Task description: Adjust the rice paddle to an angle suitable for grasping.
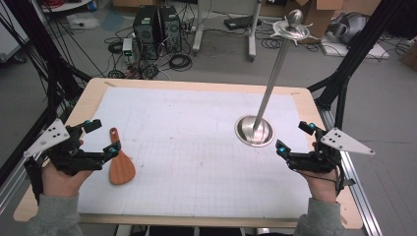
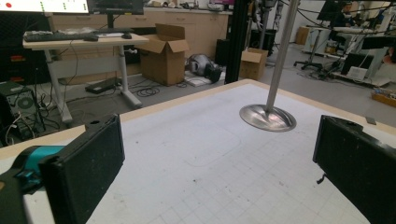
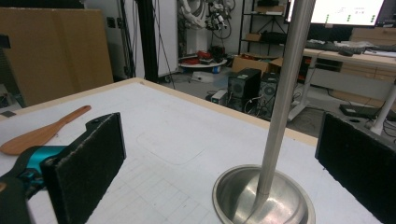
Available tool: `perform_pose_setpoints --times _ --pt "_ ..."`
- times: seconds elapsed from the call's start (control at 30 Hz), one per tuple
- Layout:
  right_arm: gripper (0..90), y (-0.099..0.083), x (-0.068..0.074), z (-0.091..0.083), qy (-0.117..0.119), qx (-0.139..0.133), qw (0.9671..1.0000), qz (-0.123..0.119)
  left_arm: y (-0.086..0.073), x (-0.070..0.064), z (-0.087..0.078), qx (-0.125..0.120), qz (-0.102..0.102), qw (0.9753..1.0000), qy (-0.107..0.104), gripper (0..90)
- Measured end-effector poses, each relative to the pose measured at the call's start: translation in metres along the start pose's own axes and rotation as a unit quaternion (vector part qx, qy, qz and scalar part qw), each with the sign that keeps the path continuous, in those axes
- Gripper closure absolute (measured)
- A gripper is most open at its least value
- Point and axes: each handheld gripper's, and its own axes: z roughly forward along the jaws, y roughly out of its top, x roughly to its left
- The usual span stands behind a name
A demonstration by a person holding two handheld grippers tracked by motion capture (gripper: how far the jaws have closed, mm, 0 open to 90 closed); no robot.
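white gridded matting (image 1: 196,147) covers the wooden table. at near left, the left gripper (image 1: 102,136) is held with jaws apart, a wooden spatula (image 1: 120,164) lying just beside it. right of centre a metal stand (image 1: 255,129) is seen; at near right, the right gripper (image 1: 294,137) is held agape. no writing can be read.

Bench (image 1: 196,98) mat is mostly open: centre, far-left and near strips are bare. Obstacles: the stand (image 1: 254,131) right of centre, its pole (image 1: 273,73) leaning up toward the far right, just ahead of the right tool (image 1: 294,139); and a spatula (image 1: 119,164) lying flat, touching the left tool (image 1: 104,137). Both tools' jaws are spread wide with nothing between them.
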Motion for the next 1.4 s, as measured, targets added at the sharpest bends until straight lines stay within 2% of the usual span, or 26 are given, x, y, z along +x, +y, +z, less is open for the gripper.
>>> perform_pose_setpoints --times 0.17,0.3,0.5,0.6,0.67,0.77,0.8,0.83,0.9,1.03,1.23,1.4 --pt "0.3 0.000 0.000 0.001 0.002 0.001 1.0000 -0.003 -0.002 0.002 0.000 0.004 0.000 1.0000 0.004 2.5" --pt "0.3 -0.001 0.000 0.002 0.001 0.003 1.0000 -0.002 -0.005 0.006 0.000 0.017 -0.011 0.9998 0.008 3.0" --pt "0.3 -0.002 0.000 0.002 0.003 0.007 1.0000 -0.002 -0.006 0.010 -0.003 0.021 -0.013 0.9996 0.014 15.6" --pt "0.3 -0.001 0.000 0.001 0.003 0.006 1.0000 -0.001 -0.011 0.011 -0.003 0.022 -0.006 0.9996 0.015 21.7" --pt "0.3 -0.001 0.000 0.001 0.002 0.007 1.0000 -0.001 -0.014 0.012 -0.002 0.029 0.003 0.9992 0.025 27.4" --pt "0.3 -0.002 0.000 0.001 0.003 0.007 1.0000 0.000 -0.017 0.013 -0.001 0.034 0.005 0.9990 0.029 33.0" --pt "0.3 -0.002 0.000 0.002 0.003 0.006 1.0000 -0.002 -0.020 0.015 0.000 0.042 0.011 0.9983 0.039 36.0" --pt "0.3 -0.002 0.000 0.002 0.003 0.006 1.0000 -0.002 -0.020 0.015 0.000 0.042 0.011 0.9983 0.039 38.4" --pt "0.3 -0.002 0.000 0.002 0.004 0.008 1.0000 -0.003 -0.026 0.018 0.001 0.053 0.010 0.9971 0.053 44.3" --pt "0.3 -0.002 0.001 0.003 0.005 0.010 0.9999 -0.004 -0.032 0.022 -0.001 0.056 0.018 0.9950 0.080 57.4" --pt "0.3 -0.003 0.001 0.003 0.006 0.013 0.9999 -0.003 -0.040 0.028 -0.001 0.071 0.012 0.9932 0.091 70.4" --pt "0.3 -0.003 0.002 0.005 0.008 0.015 0.9998 -0.004 -0.050 0.034 0.003 0.098 0.000 0.9906 0.095 80.0"
